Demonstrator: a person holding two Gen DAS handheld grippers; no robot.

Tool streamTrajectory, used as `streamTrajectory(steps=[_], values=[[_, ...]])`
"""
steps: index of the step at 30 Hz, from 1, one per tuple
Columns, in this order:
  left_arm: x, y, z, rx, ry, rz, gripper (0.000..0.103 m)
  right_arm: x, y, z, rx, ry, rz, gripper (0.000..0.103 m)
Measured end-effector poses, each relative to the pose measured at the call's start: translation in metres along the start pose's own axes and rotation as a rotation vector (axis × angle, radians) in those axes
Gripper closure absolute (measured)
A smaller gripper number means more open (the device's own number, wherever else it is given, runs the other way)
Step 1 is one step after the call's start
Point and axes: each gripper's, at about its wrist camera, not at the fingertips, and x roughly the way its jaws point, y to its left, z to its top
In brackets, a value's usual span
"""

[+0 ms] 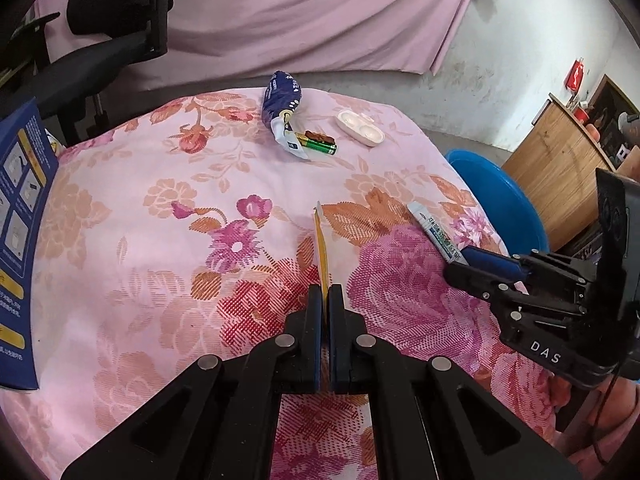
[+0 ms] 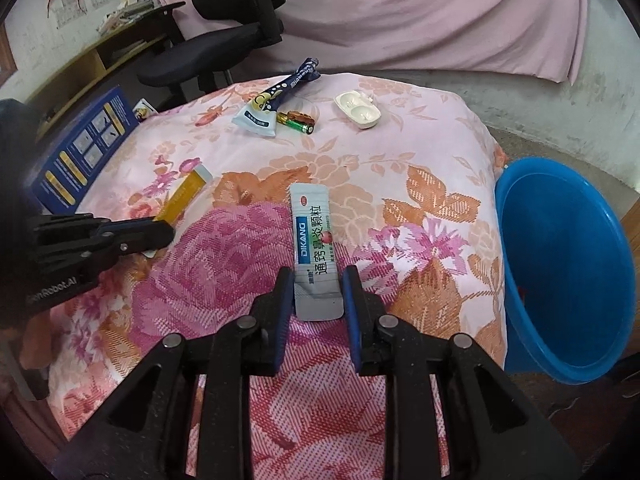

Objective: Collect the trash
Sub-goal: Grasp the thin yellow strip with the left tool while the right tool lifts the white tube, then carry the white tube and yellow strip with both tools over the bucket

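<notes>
My left gripper (image 1: 325,288) is shut on a thin yellow sachet (image 1: 321,248), held edge-on above the floral cloth; it also shows in the right wrist view (image 2: 182,196). My right gripper (image 2: 317,276) is open, its fingers either side of a grey DIKANG sachet (image 2: 314,240) lying flat on the cloth; this sachet also shows in the left wrist view (image 1: 436,236). Further back lie a dark blue wrapper (image 1: 282,104), batteries (image 1: 318,145) and a white plastic blister tray (image 1: 360,127). A blue bucket (image 2: 568,272) stands right of the table.
A blue printed box (image 1: 18,240) stands at the table's left edge. A black office chair (image 2: 224,32) is behind the table. Pink cloth hangs along the back wall. A wooden cabinet (image 1: 560,168) stands beyond the bucket.
</notes>
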Motion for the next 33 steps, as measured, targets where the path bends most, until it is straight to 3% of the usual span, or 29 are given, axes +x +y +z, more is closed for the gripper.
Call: streamTrajectory(steps=[7, 10, 15, 19, 25, 29, 33], values=[[-0.011, -0.005, -0.004, -0.018, -0.063, 0.015, 0.102, -0.005, 0.012, -0.006, -0.043, -0.024, -0.069, 0.051], [-0.023, -0.009, -0.006, -0.017, -0.138, 0.002, 0.102, -0.016, 0.012, -0.013, -0.019, -0.081, -0.082, 0.052], [-0.052, -0.023, -0.013, 0.024, -0.31, -0.04, 0.102, -0.051, 0.003, -0.028, 0.058, -0.268, -0.083, 0.052], [-0.077, -0.042, -0.018, 0.099, -0.465, -0.008, 0.102, -0.077, -0.003, -0.04, 0.094, -0.42, -0.069, 0.052], [-0.098, -0.077, -0.003, 0.192, -0.623, -0.001, 0.102, -0.115, -0.007, -0.06, 0.126, -0.654, -0.077, 0.052], [-0.112, -0.104, 0.009, 0.267, -0.722, -0.008, 0.102, -0.141, -0.012, -0.068, 0.145, -0.835, -0.136, 0.051], [-0.113, -0.137, 0.021, 0.339, -0.79, -0.026, 0.102, -0.159, -0.017, -0.072, 0.153, -0.959, -0.232, 0.051]])
